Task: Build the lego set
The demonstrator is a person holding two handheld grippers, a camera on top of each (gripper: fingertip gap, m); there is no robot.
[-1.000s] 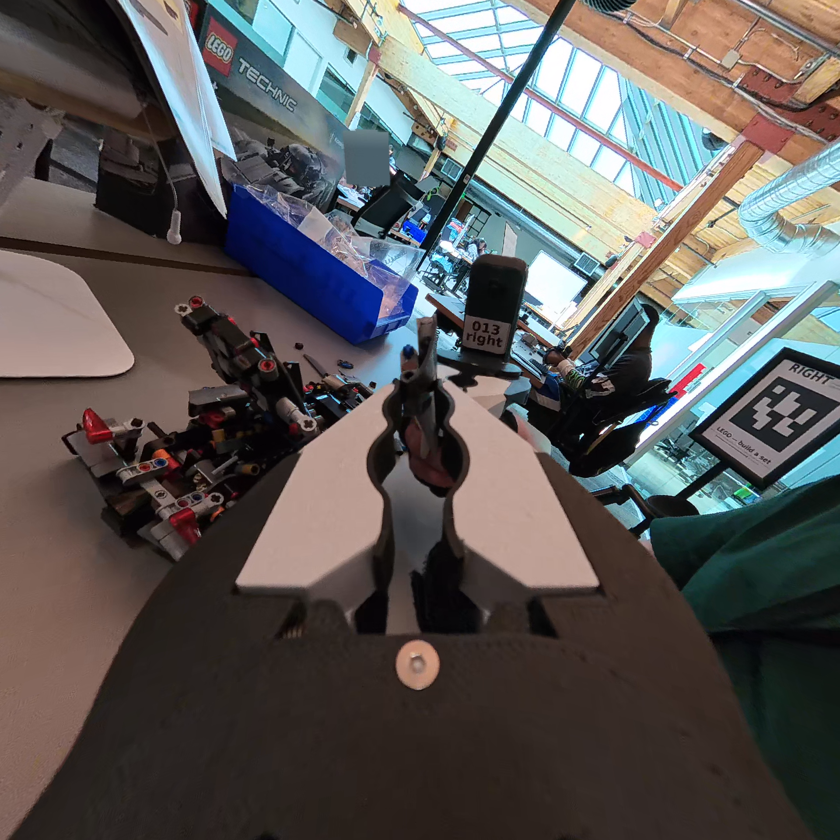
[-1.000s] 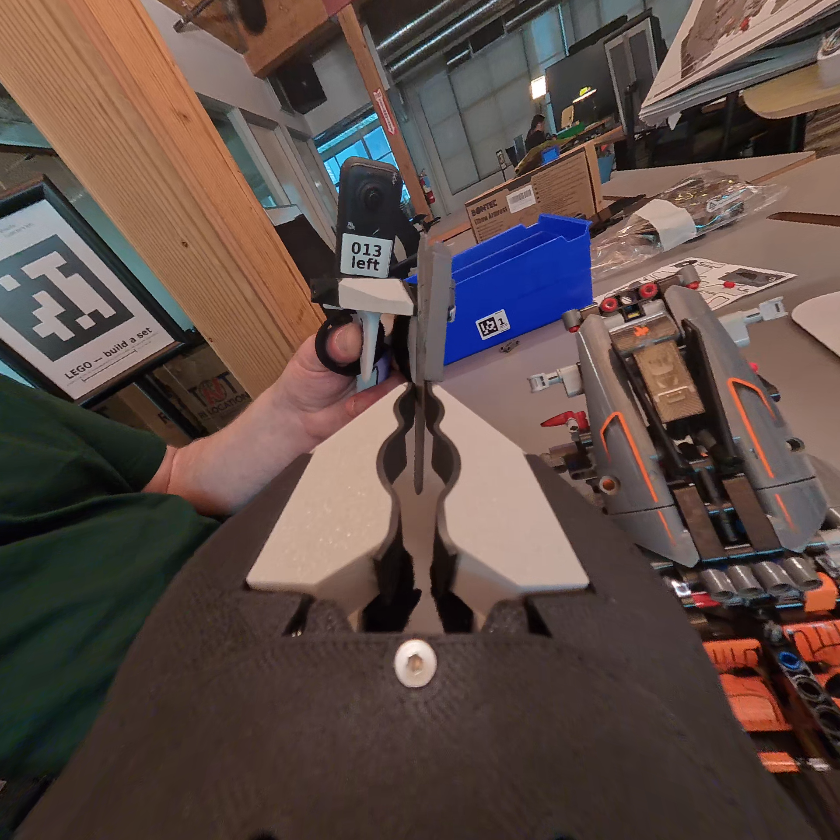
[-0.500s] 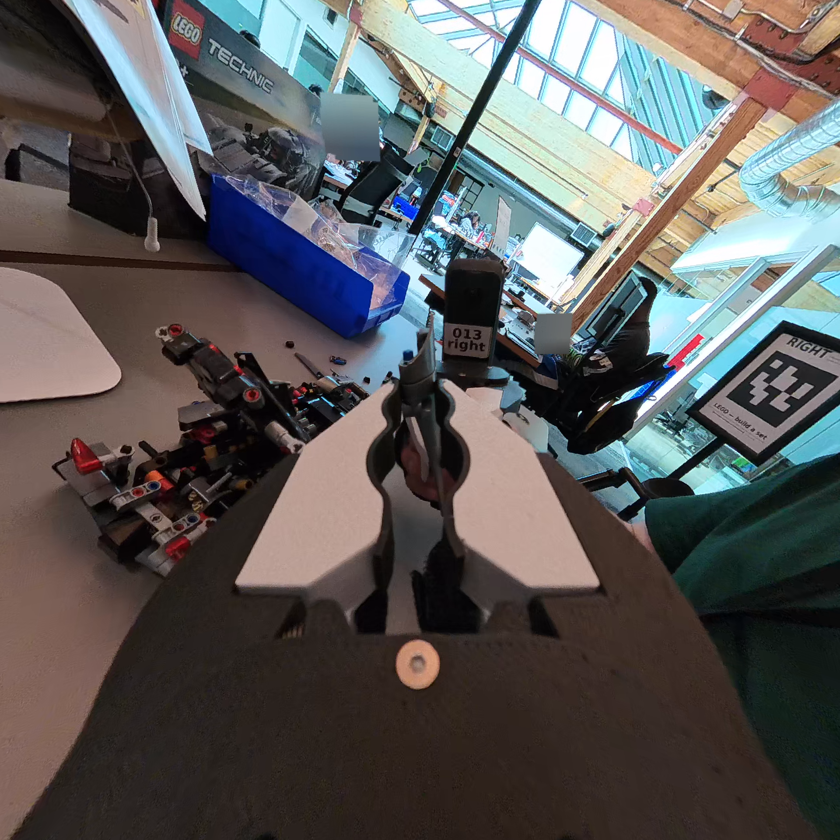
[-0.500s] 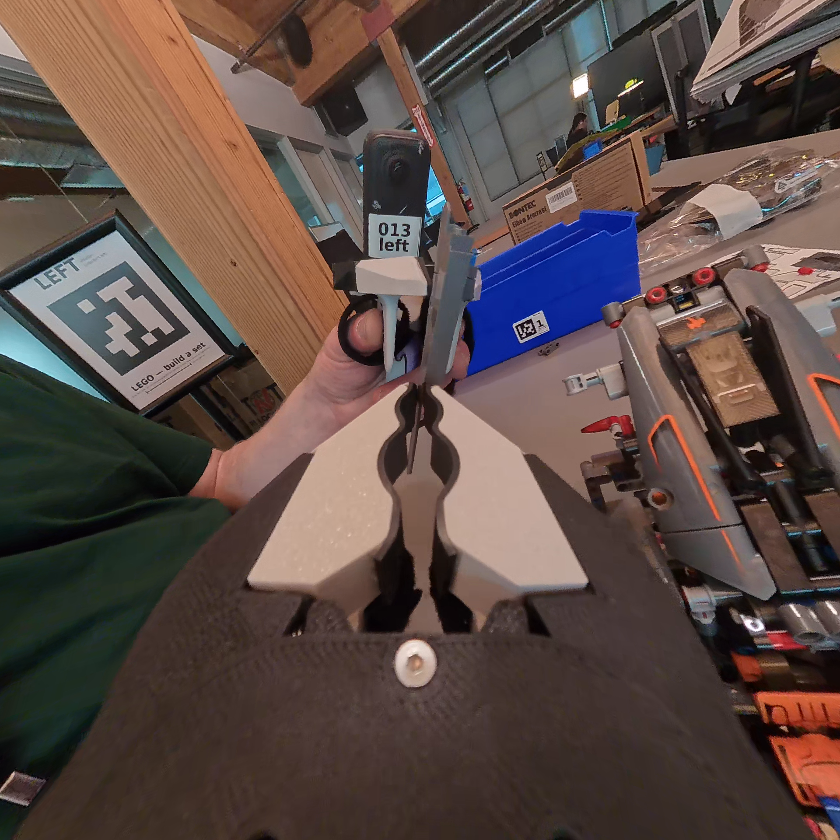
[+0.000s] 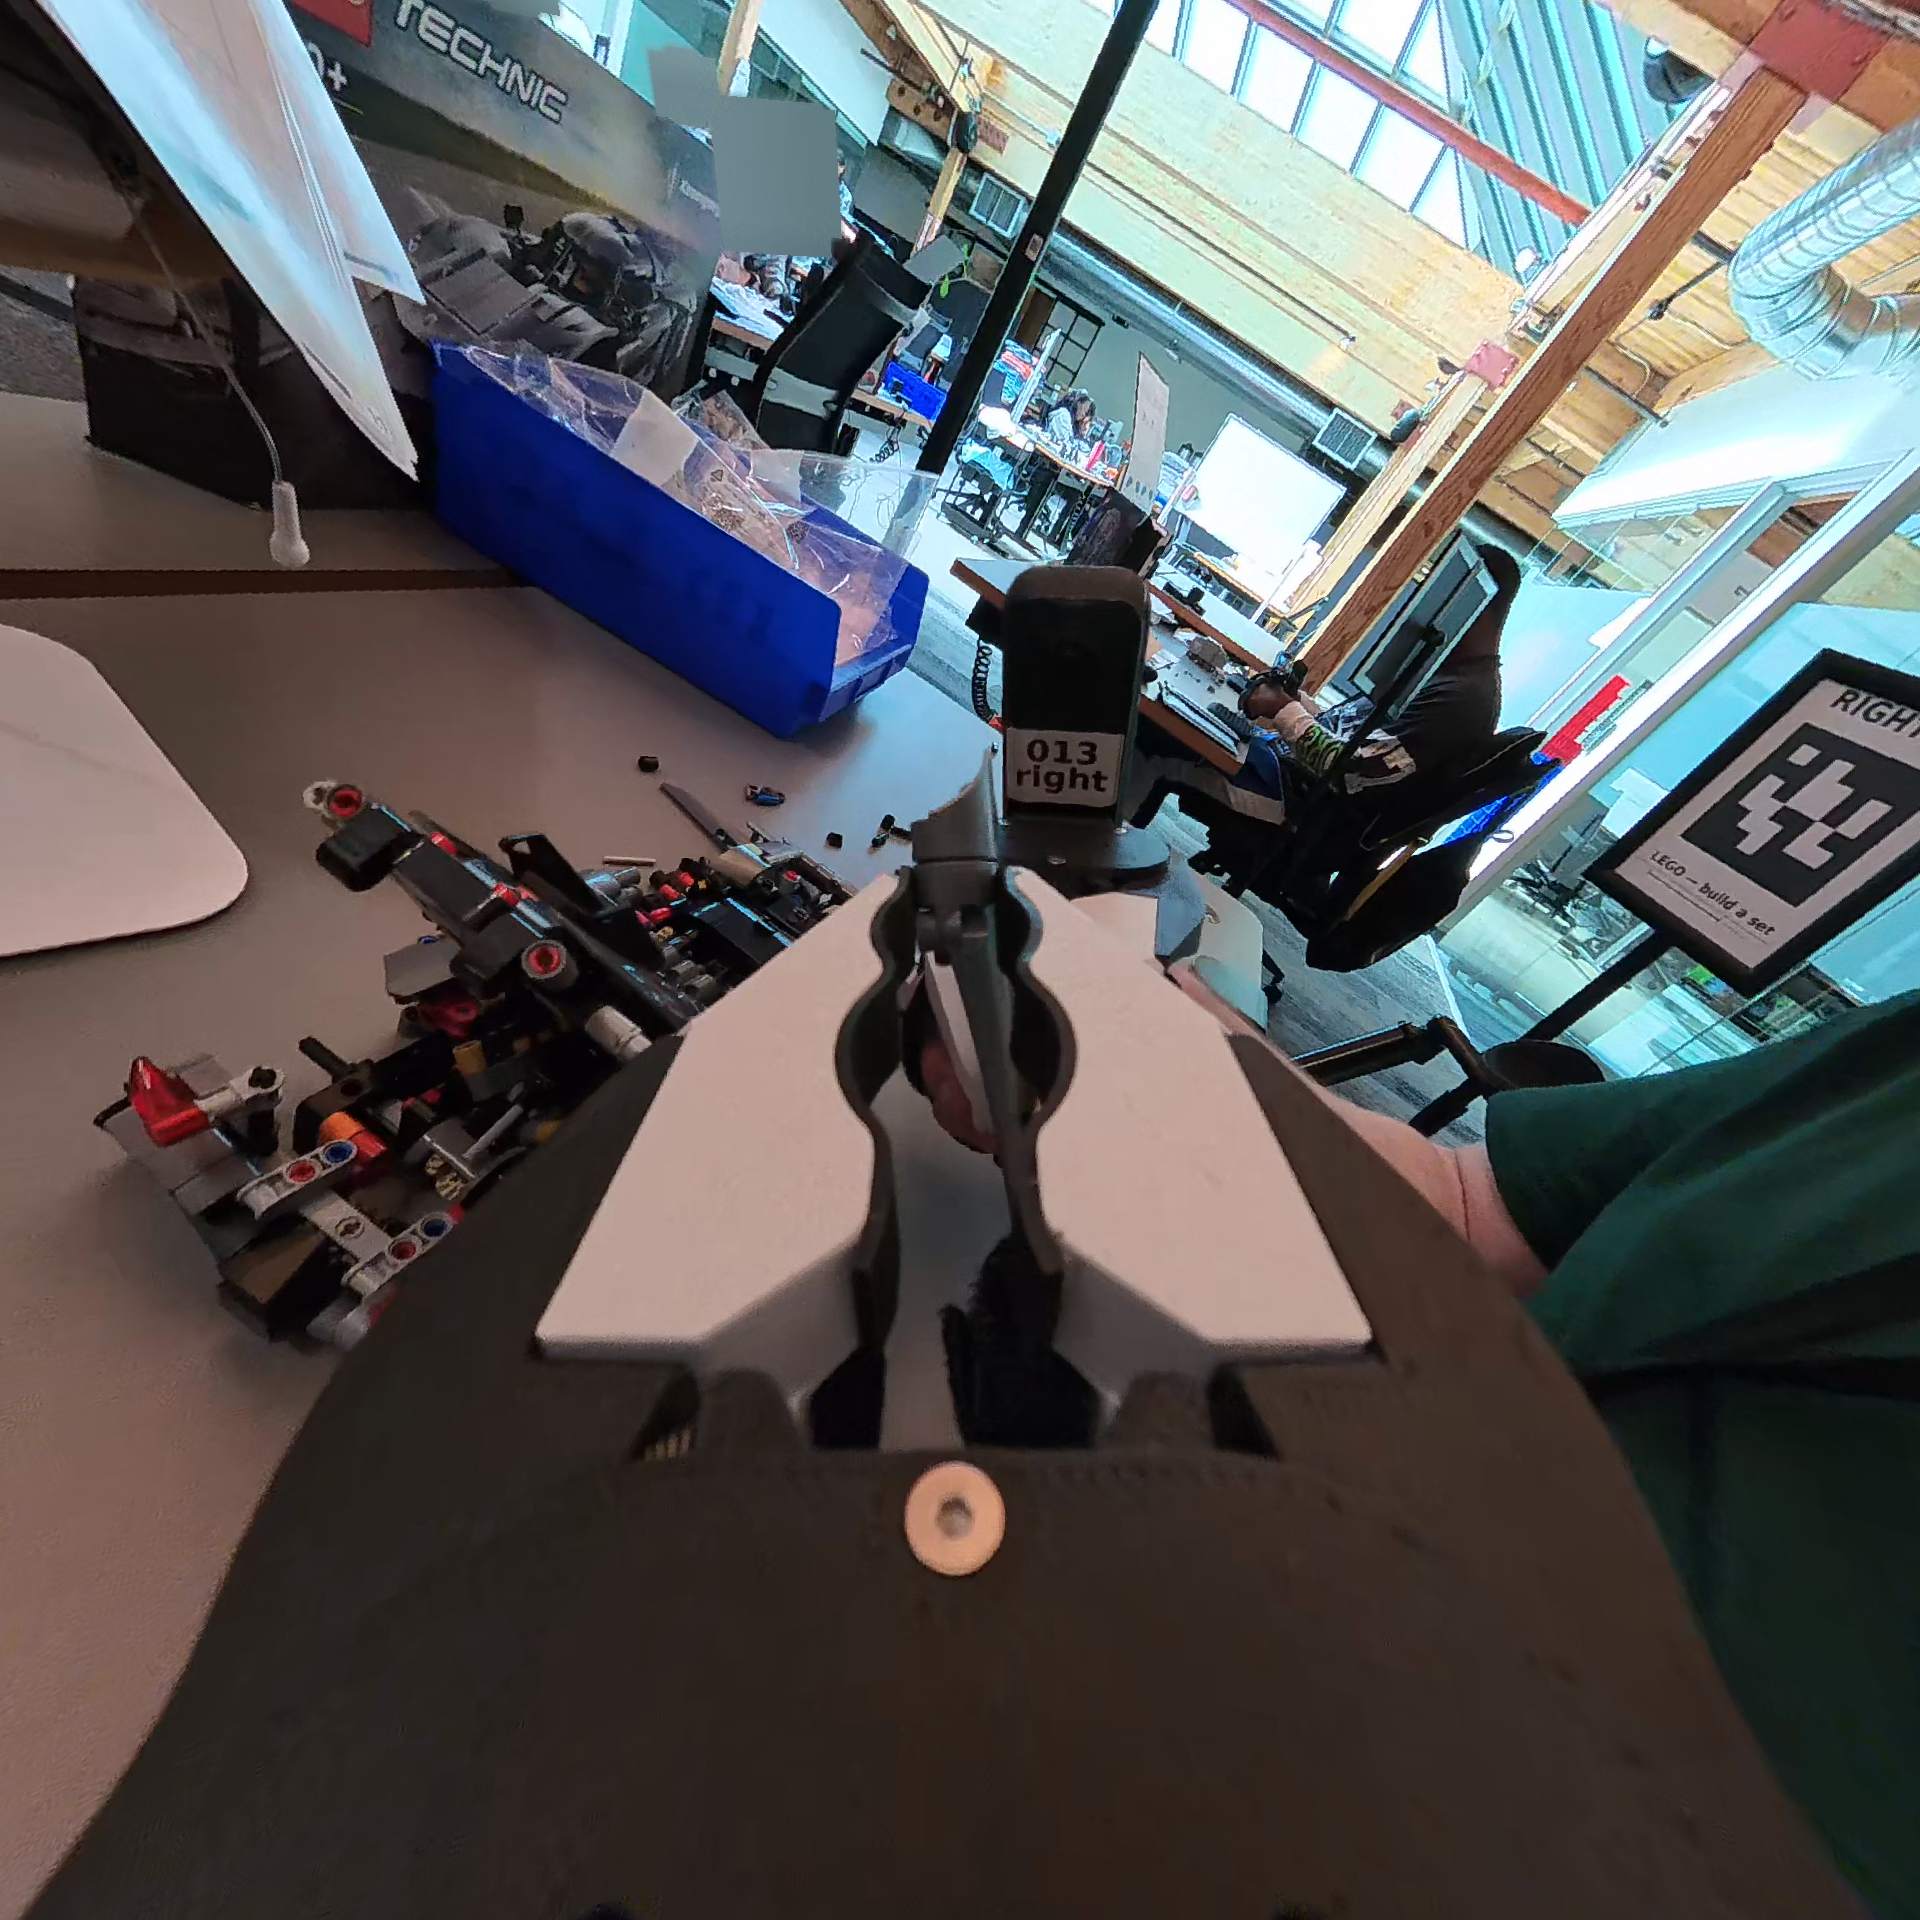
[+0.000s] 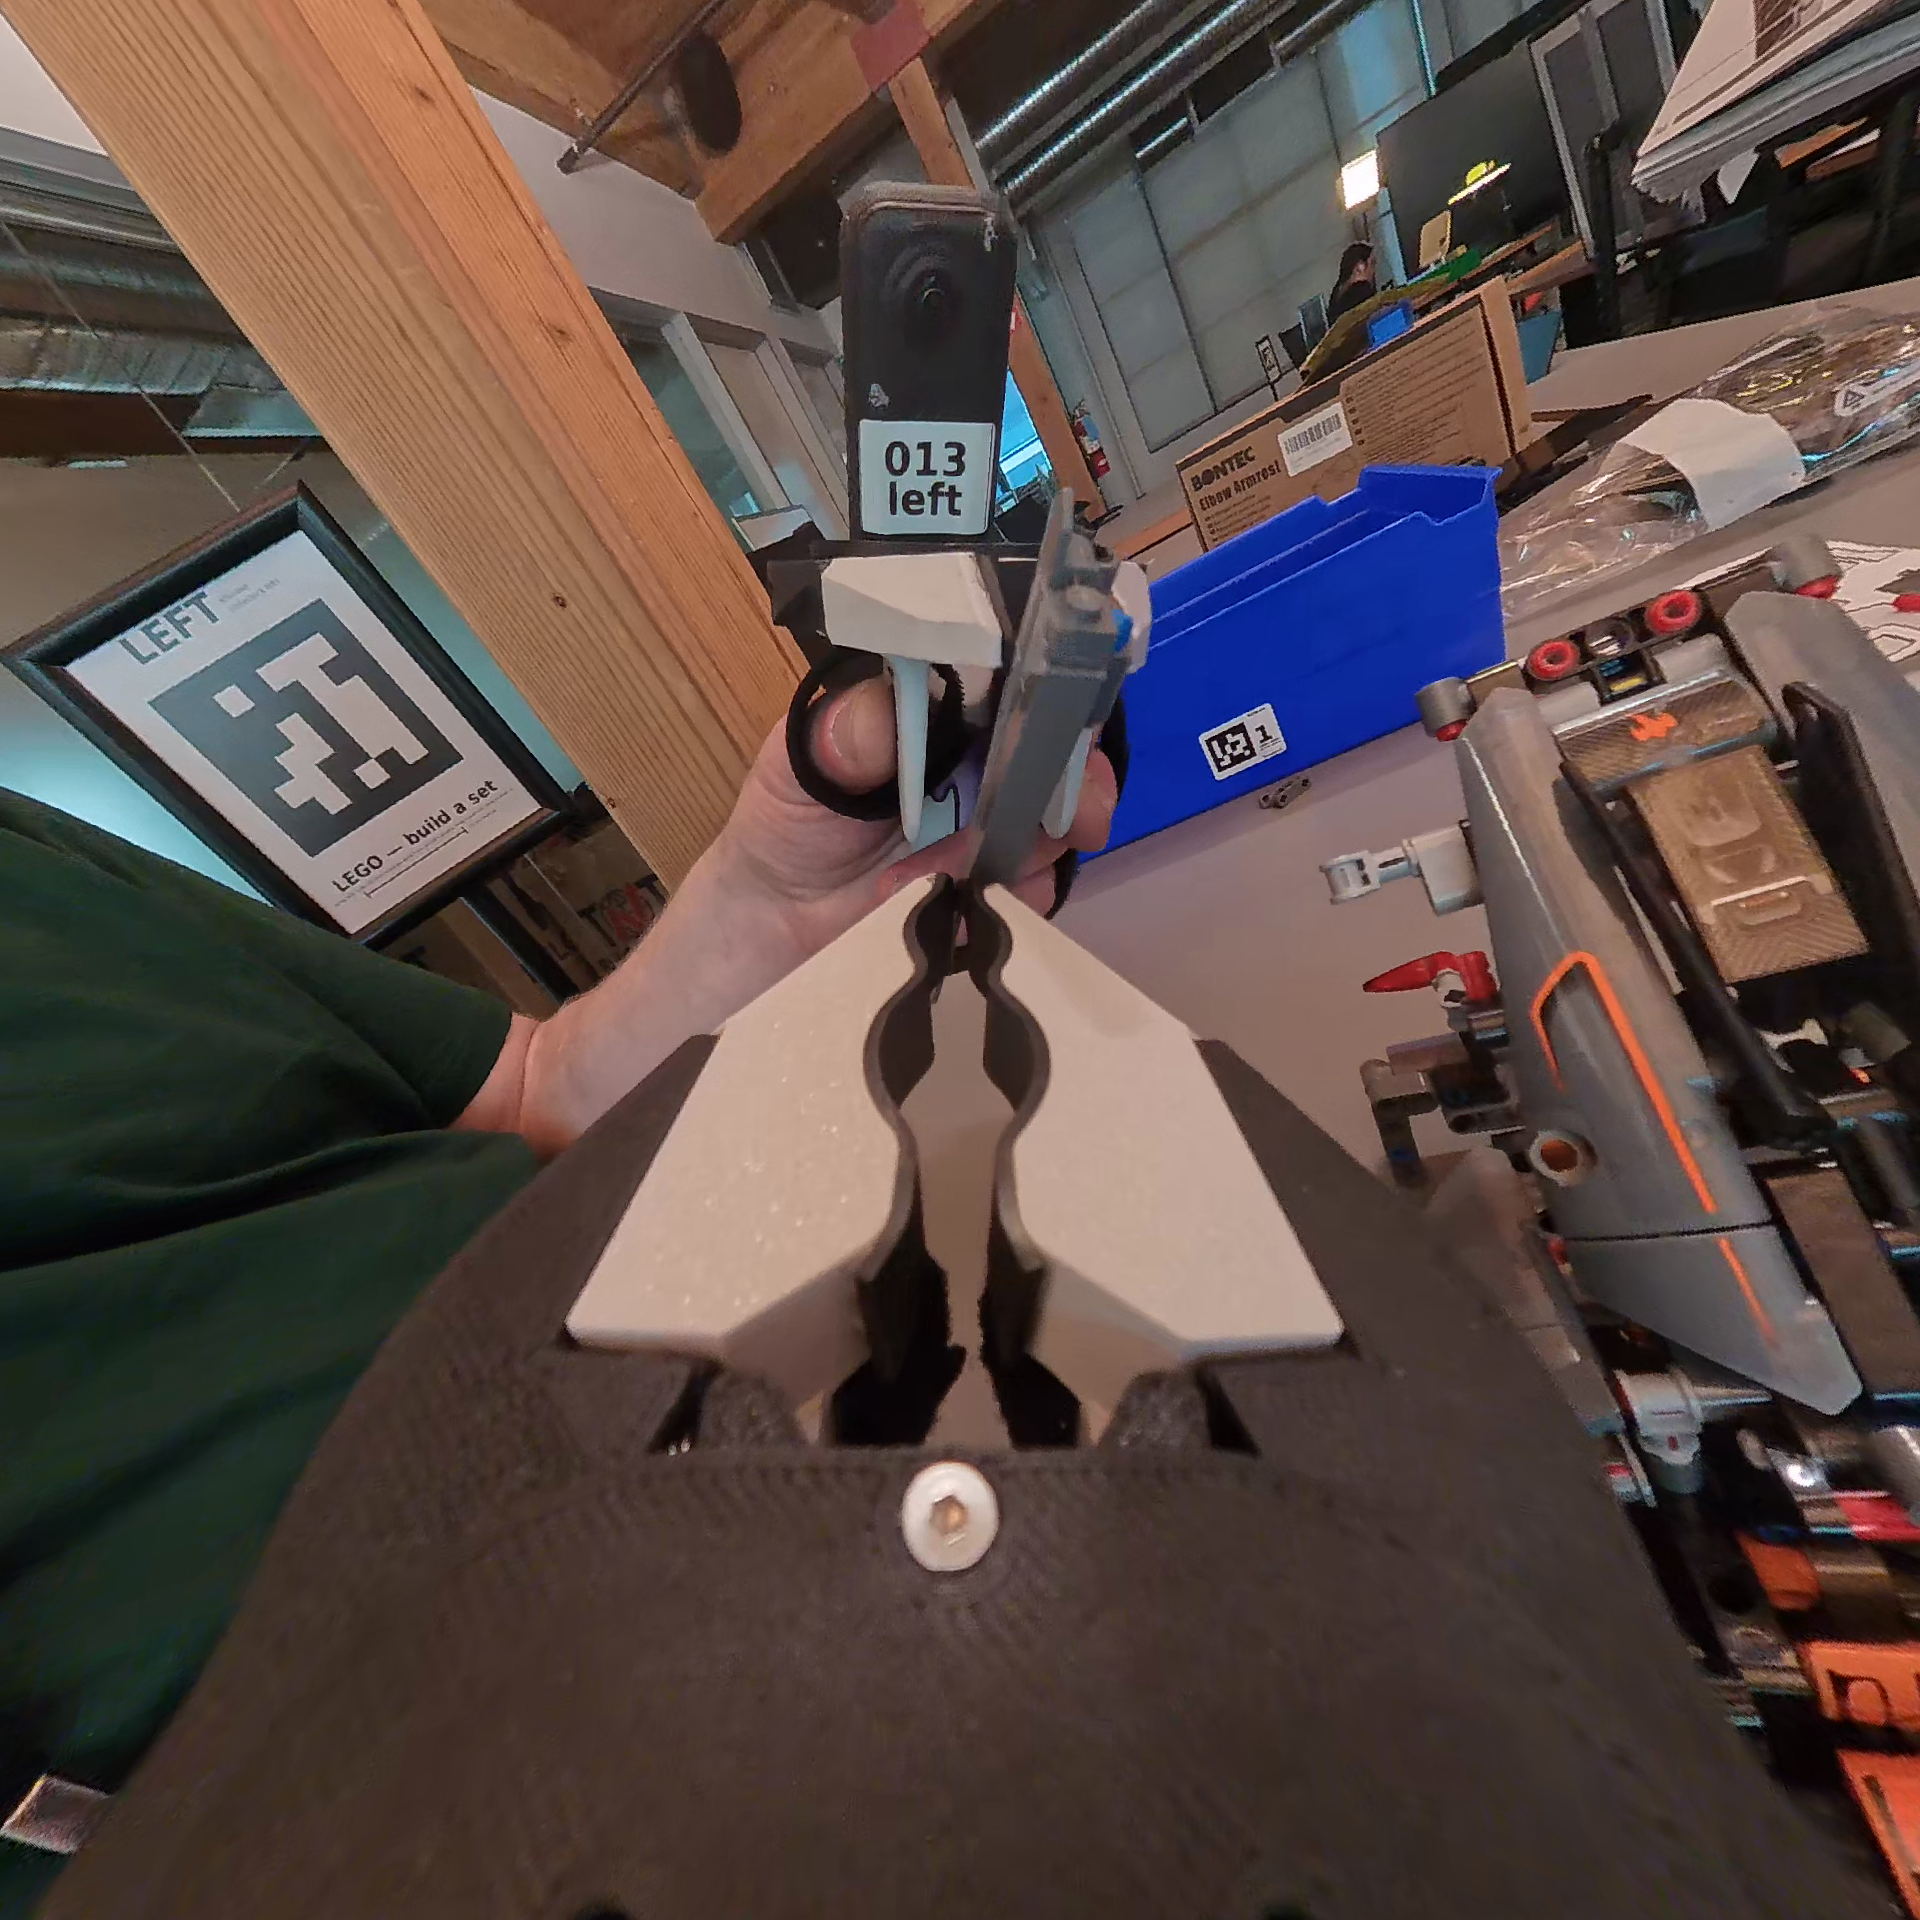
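A long grey Lego panel (image 5: 971, 914) is held in the air between both grippers. My left gripper (image 5: 956, 894) is shut on it, and the panel runs deep between its fingers. My right gripper (image 6: 961, 904) is shut on the lower tip of the same panel (image 6: 1044, 717). The left gripper (image 6: 987, 769) shows in a hand just beyond it. The right gripper's body (image 5: 1070, 727) stands right behind the panel in the left wrist view. A grey and orange Lego vehicle (image 6: 1621, 1081) lies on the table to the right. A black Lego assembly (image 5: 468, 997) lies to the left.
A blue bin (image 5: 665, 582) with plastic bags stands at the back of the grey table (image 5: 499, 696). It also shows in the right wrist view (image 6: 1320, 644). Small loose parts (image 5: 717, 821) lie near it. A white mat (image 5: 94, 810) lies at the left. A cardboard box (image 6: 1351, 426) stands behind. The grippers' ends are close to 5 centimetres from one another.
The panel has slid out from deep between the right gripper's fingers to just their tips. Both grippers have risen and tilted, and the panel now leans to the right.
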